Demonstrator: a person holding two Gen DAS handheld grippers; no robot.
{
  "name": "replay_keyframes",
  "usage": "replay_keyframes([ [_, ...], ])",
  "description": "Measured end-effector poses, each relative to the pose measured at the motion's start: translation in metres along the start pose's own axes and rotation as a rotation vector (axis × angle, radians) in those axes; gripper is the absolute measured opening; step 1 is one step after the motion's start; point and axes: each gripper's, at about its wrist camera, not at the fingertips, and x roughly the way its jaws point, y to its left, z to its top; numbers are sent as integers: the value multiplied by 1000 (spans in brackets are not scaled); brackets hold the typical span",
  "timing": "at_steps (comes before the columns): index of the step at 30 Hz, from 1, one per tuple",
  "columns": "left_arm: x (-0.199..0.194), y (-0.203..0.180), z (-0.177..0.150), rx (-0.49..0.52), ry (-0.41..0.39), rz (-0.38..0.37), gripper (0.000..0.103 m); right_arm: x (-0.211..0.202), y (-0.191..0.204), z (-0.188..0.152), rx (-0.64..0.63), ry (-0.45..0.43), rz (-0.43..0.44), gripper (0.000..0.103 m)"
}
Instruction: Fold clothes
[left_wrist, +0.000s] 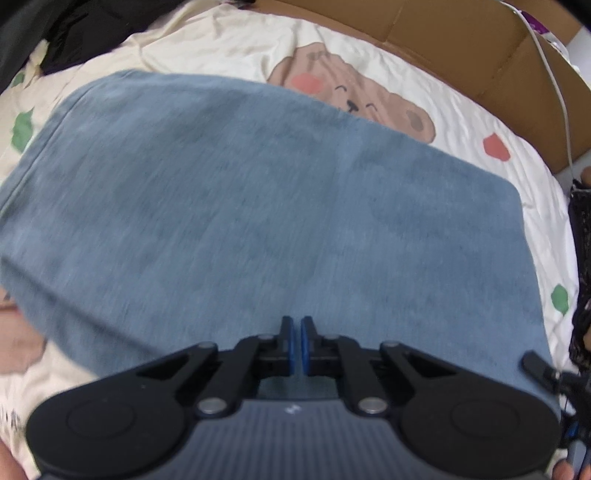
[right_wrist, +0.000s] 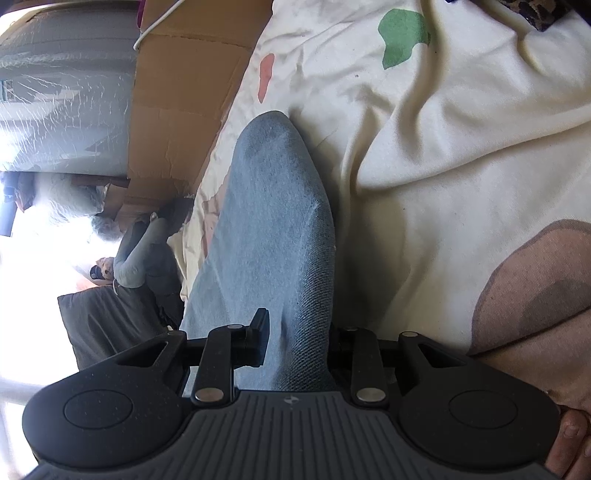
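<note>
1. A blue garment (left_wrist: 258, 206) lies spread flat on a cream bedsheet (left_wrist: 229, 48) printed with a brown bear (left_wrist: 354, 92) and green and red blobs. It fills most of the left wrist view.
2. The left gripper (left_wrist: 296, 345) hovers over the near part of the garment. Its blue-padded fingers (left_wrist: 291, 347) are pressed almost together with only a thin slit between them, and no cloth shows in that slit.
3. The right gripper (right_wrist: 295, 343) is at the garment's edge, seen side-on. A thick fold of the blue cloth (right_wrist: 273, 229) runs up between its fingers; the left finger (right_wrist: 260, 339) presses against the fabric, and the other is hidden behind it. It is pinching the garment.
4. Beyond the sheet stands a cardboard box (left_wrist: 461, 44), with a white cable (left_wrist: 554, 85) running over it.
5. In the right wrist view the same box (right_wrist: 177, 103) sits left of the sheet (right_wrist: 424, 166), and a dark heap (right_wrist: 110, 325) lies lower left.
6. A fingertip of the person (right_wrist: 570, 430) shows at the bottom right corner beside the right gripper's body.
</note>
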Motion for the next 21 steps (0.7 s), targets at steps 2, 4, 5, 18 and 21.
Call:
replay_keyframes([
  [2,-3,-1,-6,19,14,7,6,0,-1,0,4,-5,1,29],
  [4,-4,-4,-6,57,64,14,6,1,-1,0,8,-8,1,29],
  [5,-4,-3,-1,55,93,13,6,1,-1,0,9,-8,1,29],
  [18,-64,-5,47,302,184,39,29,4,11,10,-45,13,-54,30],
  [21,-75,-4,65,333,163,9,43,5,16,12,-66,22,-73,30],
])
